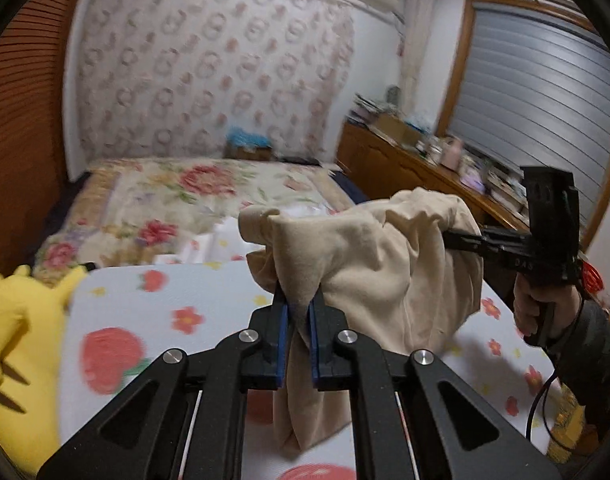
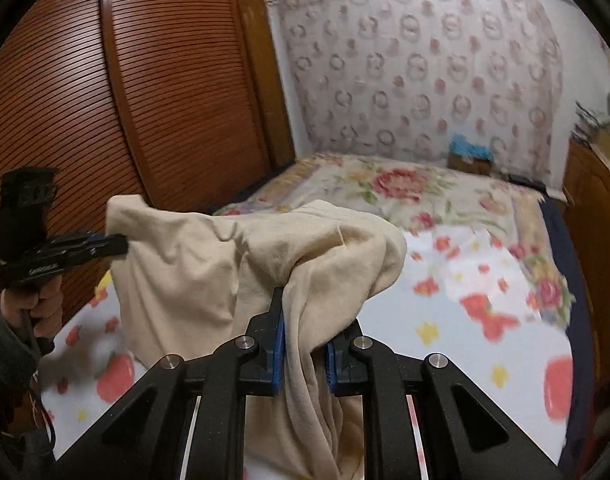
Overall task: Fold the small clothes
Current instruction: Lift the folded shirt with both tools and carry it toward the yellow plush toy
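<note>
**Beige garment held up between both grippers**

Where the left wrist view begins, at the near edge, the left gripper point(image 1: 296, 312) has its blue-padded jaws drawn narrow on a bunch of the beige garment point(image 1: 369, 264); cloth passes between the pads and hangs below them in a loose fold. Just beyond, the garment spreads to the right as a crumpled sheet, lifted off the strawberry-print sheet point(image 1: 153, 320) — its far corner is pinched by the right gripper point(image 1: 449, 236), whose handle sits in the person's right hand point(image 1: 541, 308) with a dark sleeve point(image 1: 597, 356) behind it.

From the right wrist view the picture mirrors: the right gripper's jaws are pressed narrow on a thick twist of the garment, which drapes down between the linkages, while the left gripper reaches in from the left edge, clamped on the opposite corner, the left hand point(image 2: 41, 304) wrapped round its grip.

Beside the sheet, at the left, lies a yellow plush toy point(image 1: 21, 352). Farther back a floral bedspread point(image 1: 177, 196) covers the bed, a louvred wooden wardrobe point(image 2: 117, 92) stands to one side and a cluttered wooden dresser point(image 1: 417, 160) to the other — behind all, a patterned wall hanging point(image 1: 209, 68).
</note>
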Tool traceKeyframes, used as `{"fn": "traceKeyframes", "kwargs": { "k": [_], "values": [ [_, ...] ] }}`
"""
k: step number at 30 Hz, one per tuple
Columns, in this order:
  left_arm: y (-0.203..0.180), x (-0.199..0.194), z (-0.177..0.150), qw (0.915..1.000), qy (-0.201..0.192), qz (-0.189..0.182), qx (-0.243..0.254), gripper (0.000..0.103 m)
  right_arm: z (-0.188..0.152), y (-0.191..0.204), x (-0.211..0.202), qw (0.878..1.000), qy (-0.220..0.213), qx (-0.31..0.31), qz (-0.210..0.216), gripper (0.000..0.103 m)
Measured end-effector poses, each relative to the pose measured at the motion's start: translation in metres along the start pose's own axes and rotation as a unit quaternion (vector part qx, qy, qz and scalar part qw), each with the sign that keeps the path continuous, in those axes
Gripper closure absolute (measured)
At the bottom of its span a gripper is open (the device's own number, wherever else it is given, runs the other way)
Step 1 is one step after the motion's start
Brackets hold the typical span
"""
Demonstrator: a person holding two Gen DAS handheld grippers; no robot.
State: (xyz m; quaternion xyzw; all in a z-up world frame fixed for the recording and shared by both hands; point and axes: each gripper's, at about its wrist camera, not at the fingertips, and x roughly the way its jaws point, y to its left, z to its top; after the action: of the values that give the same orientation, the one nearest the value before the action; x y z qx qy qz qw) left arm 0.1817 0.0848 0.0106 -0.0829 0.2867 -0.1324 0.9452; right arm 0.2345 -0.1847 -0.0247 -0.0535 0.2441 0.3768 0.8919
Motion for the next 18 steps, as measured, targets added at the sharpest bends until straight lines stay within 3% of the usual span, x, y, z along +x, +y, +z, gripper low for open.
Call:
{"fn": "traceKeyframes", "kwargs": {
  "k": [10, 18],
  "values": [
    [0.086, -0.038, -0.042, 0.9922, -0.011, 0.105, -0.066, 0.094, 0.082, 0.07, 0.119, 0.989, 0.027, -0.138, 0.044, 0.088],
    [0.119, -0.053, -0.077, 0.9812, -0.017, 0.159, -0.108, 0.094, 0.13, 0.13, 0.217, 0.975, 0.059, -0.203, 0.072, 0.088]
  ]
}}
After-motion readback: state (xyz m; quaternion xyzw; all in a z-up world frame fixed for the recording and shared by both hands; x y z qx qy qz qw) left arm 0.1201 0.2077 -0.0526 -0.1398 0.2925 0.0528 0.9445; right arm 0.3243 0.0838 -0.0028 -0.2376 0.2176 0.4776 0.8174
